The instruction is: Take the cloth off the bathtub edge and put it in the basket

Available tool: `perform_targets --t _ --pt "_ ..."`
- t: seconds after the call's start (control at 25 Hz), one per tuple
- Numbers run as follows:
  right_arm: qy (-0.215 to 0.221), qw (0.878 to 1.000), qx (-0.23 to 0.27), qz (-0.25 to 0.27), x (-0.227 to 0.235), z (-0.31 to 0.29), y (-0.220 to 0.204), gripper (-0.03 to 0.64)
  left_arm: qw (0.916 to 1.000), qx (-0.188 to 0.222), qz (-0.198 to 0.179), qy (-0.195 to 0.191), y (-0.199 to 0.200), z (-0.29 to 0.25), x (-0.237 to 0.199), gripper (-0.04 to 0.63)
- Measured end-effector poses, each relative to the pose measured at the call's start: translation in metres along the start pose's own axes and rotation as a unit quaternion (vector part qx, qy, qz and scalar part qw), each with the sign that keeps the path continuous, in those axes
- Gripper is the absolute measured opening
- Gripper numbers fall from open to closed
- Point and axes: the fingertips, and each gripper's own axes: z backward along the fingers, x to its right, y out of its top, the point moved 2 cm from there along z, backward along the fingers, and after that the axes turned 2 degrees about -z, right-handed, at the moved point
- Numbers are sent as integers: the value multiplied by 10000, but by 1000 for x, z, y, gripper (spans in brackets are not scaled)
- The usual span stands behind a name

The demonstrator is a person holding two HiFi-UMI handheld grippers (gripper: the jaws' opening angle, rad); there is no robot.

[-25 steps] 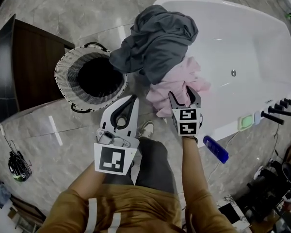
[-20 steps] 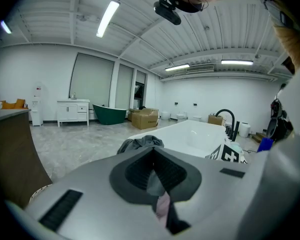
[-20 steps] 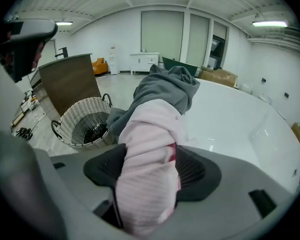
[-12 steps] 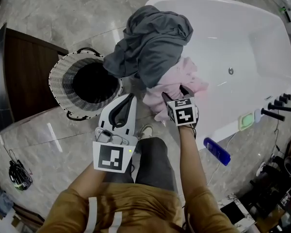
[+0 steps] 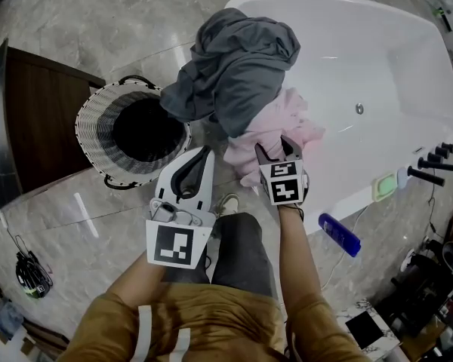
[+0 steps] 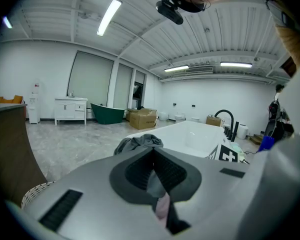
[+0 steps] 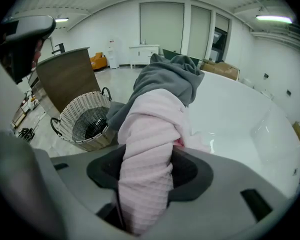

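right claw (image 5: 279,151) has just been closing on the pink cloth (image 5: 278,129) between its jaws: soft, light, best held by this thick fold.

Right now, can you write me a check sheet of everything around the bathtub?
Surface: marble floor; white tub.
Job's things: grey cloth and pink cloth heaped on the tub edge; basket on the floor beside them.
Clutter: blue bottle by the tub edge, green block on it; black bundle on the floor.
Grippers: left gripper shut, empty; right gripper jaws have just been closing, pads on the pink cloth.
Cables: thin cord on the floor by the tub.
Surroundings: dark cabinet beside the basket; black tap on the tub.
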Motion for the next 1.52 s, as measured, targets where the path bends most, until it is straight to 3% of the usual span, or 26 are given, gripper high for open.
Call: perform_targets --t 0.36,0.6,0.72,0.76,0.8,1.2,1.52 --pt "-84 9999 51 -37 -2 12 0 224 9999 -40 6 -152 5 -4 9 3" --pt "-54 9992 142 -359 -2 28 3 193 9997 -91 32 -202 11 -4 9 3" --pt "-61 9981 385 -474 -2 42 9 146 9998 -112 77 -166 12 -5 7 3" --pt "-69 9977 463 -487 -2 46 11 40 9998 -103 95 -149 13 -5 6 4" --pt "-73 9974 510 -496 -3 50 12 34 9998 -88 111 -132 14 -5 6 3" --pt "191 9822 1144 -1476 -4 102 14 29 9998 -133 107 -41 34 13 4 3" --pt "259 9659 1881 -1761 1 183 50 29 10000 76 -4 -44 76 33 22 4"
